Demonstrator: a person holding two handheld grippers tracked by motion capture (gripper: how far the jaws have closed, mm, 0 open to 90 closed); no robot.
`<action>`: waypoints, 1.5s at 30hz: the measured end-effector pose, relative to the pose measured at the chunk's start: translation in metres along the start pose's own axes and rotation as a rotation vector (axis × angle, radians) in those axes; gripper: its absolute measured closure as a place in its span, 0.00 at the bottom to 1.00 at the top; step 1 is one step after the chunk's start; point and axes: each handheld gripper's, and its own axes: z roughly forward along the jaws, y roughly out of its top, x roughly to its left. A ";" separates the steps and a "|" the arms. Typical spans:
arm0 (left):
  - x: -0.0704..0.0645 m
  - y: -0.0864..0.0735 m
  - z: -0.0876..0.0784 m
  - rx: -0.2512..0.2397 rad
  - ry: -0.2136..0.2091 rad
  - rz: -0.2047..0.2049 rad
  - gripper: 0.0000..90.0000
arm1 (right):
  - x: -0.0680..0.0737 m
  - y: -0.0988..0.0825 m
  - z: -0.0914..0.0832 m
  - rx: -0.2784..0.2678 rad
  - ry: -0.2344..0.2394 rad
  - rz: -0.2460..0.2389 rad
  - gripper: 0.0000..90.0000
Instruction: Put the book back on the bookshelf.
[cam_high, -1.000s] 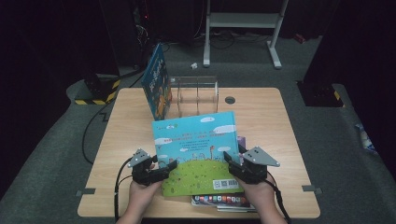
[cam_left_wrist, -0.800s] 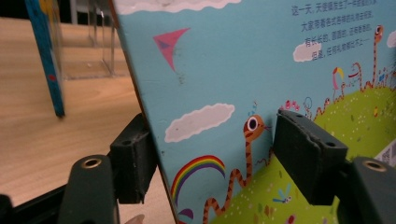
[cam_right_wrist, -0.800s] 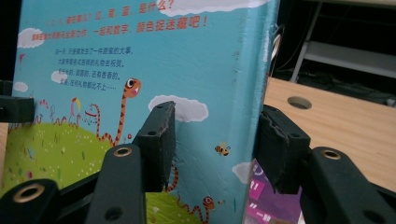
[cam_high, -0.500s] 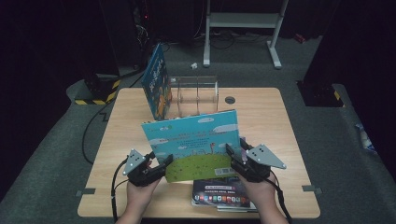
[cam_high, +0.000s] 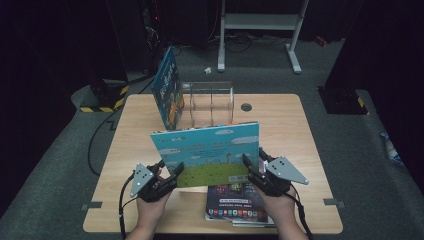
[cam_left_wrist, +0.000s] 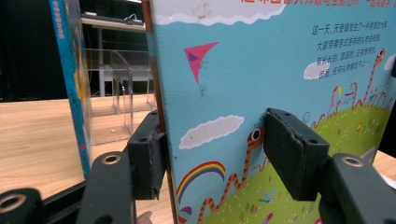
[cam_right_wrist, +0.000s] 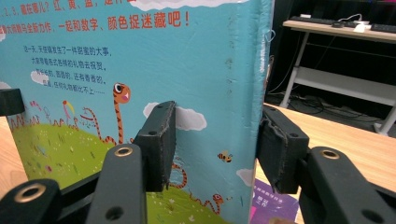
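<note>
A picture book (cam_high: 210, 150) with a blue sky and green hill cover stands nearly upright over the front of the wooden table (cam_high: 300, 130). My left gripper (cam_high: 170, 170) grips its lower left edge, and its jaws have just been closing. In the left gripper view the book's edge (cam_left_wrist: 161, 116) sits between the pads (cam_left_wrist: 149, 158), which press on it. My right gripper (cam_high: 255, 159) holds the lower right edge, its jaws also having just closed in. In the right gripper view one pad (cam_right_wrist: 159, 144) lies on the cover (cam_right_wrist: 93, 70) and the other sits behind the edge.
A second blue book (cam_high: 169, 92) stands at the left end of a clear acrylic rack (cam_high: 212, 102) at the back of the table. A stack of magazines (cam_high: 235, 202) lies under the held book by the front edge. A metal frame (cam_high: 260, 25) stands on the floor beyond.
The picture book has tipped from leaning back to nearly upright, which uncovers more of the magazines. Both grippers have drawn closer onto its edges.
</note>
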 end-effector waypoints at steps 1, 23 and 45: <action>-0.001 0.000 0.002 0.000 -0.002 -0.007 0.47 | -0.001 0.001 0.000 0.003 -0.005 0.000 0.56; 0.012 0.000 0.047 0.004 -0.034 -0.006 0.46 | -0.020 0.007 0.016 -0.013 -0.075 -0.001 0.55; 0.019 -0.006 0.044 0.013 -0.029 0.026 0.43 | -0.013 0.002 0.008 -0.053 -0.019 -0.051 0.55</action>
